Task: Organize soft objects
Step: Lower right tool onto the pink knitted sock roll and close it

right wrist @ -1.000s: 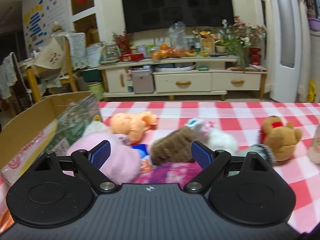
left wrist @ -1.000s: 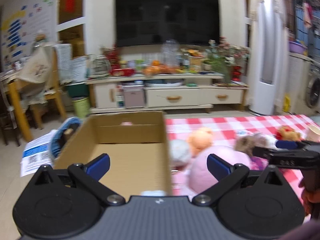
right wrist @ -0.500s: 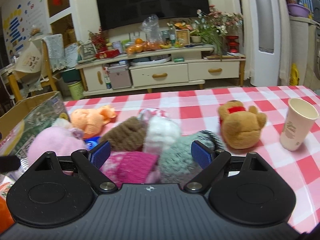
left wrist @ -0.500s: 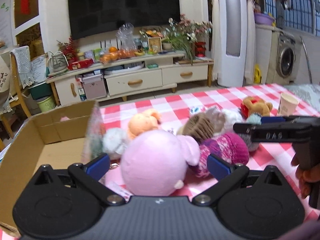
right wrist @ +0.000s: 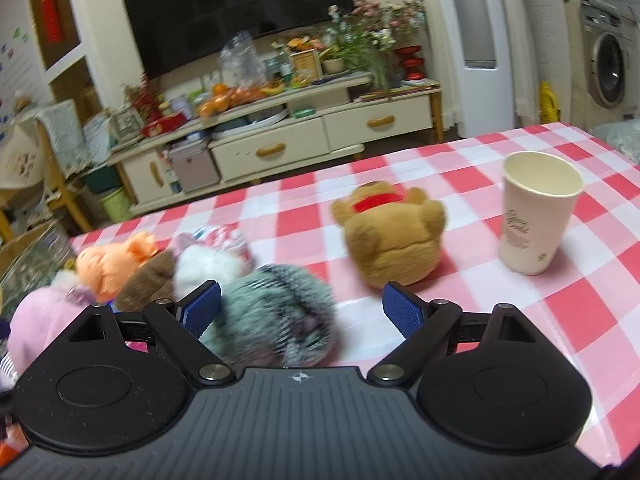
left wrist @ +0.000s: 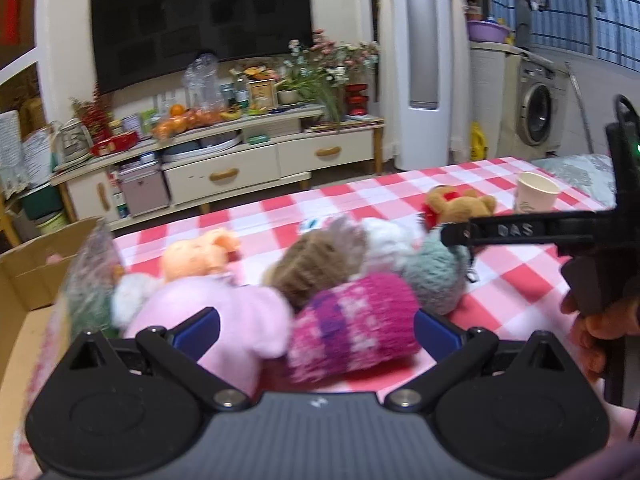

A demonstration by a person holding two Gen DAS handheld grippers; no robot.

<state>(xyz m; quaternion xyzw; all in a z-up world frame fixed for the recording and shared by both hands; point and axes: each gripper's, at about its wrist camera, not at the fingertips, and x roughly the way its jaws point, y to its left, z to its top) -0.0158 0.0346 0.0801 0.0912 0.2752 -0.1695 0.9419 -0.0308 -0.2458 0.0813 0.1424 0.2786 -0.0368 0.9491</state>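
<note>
Soft toys heaped at the near left of the red-checked tablecloth [right wrist: 460, 168]: a magenta knitted roll [left wrist: 352, 332] nearest, touching a pale pink plush [left wrist: 224, 320] on its left, with a brown furry piece [left wrist: 312, 264], a white fluffy one [left wrist: 384, 240] and a grey-green fuzzy ball [left wrist: 432, 276] packed just behind. Farther left, an orange plush [left wrist: 196, 256]; farther right and apart from the heap, a brown bear [right wrist: 392, 240] with a red ribbon, lying on the cloth. Left gripper [left wrist: 316, 328] spread wide, nothing held, framing the pink plush and the magenta roll together. Right gripper [right wrist: 302, 308] also spread and empty, low over the grey-green ball [right wrist: 276, 312], which sits toward its left finger [right wrist: 202, 310] rather than centred. Cardboard box [left wrist: 28, 264] at the far left edge of the table, open, likely the destination. Risks, as judgement: closing the left claw here could pinch two toys at once, or catch only loose fleece and let the piece slide out on the lift. Off-centre closing on the right could roll the fuzzy ball sideways into the heap instead of seizing it. Both tools near each other over one pile, so a careless sweep could knock them together. Paper cup [right wrist: 536, 216] standing upright just right of the bear, light and easily tipped by a rightward swing. Motion blur on the nearest toys, so exact contact unclear.
</note>
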